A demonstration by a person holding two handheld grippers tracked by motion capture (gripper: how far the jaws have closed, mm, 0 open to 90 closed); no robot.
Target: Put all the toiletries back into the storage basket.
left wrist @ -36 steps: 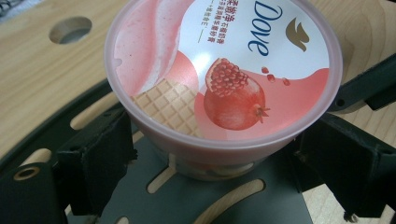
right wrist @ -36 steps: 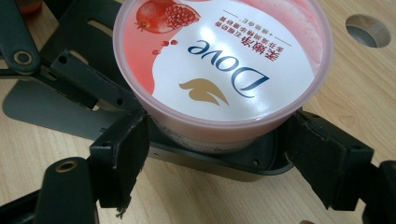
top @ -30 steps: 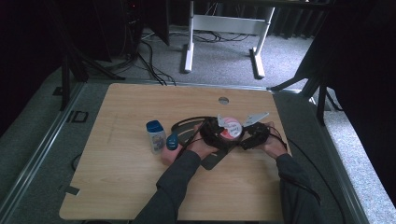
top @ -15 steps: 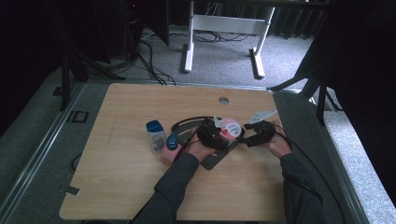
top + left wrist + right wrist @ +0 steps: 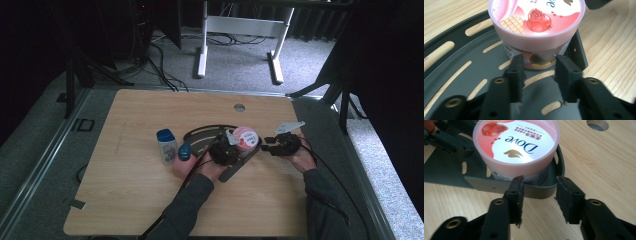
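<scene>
Wooden table (image 5: 125,200) on grey carpet, dark room behind. Pink tub (image 5: 246,138) stands upright, lid up, on the dark slotted rack (image 5: 202,134). Left gripper (image 5: 538,67) and right gripper (image 5: 539,185) have just been closing, jaws apart, not yet gripping it.

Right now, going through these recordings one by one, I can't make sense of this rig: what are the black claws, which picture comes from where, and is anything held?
There is no robot here. A person at a wooden table holds a two-jaw tool in each hand: the left gripper and the right gripper. The high view looks down from above; the other two views come from cameras riding on each gripper, looking along its black jaws.

On the table lies a dark slotted tray with a pink-lidded Dove tub standing on it, and beside it a small blue-capped bottle.

Nothing is held yet. Both grippers' jaws have just been closing, and each pair stands apart just short of the tub, from opposite sides.
</scene>
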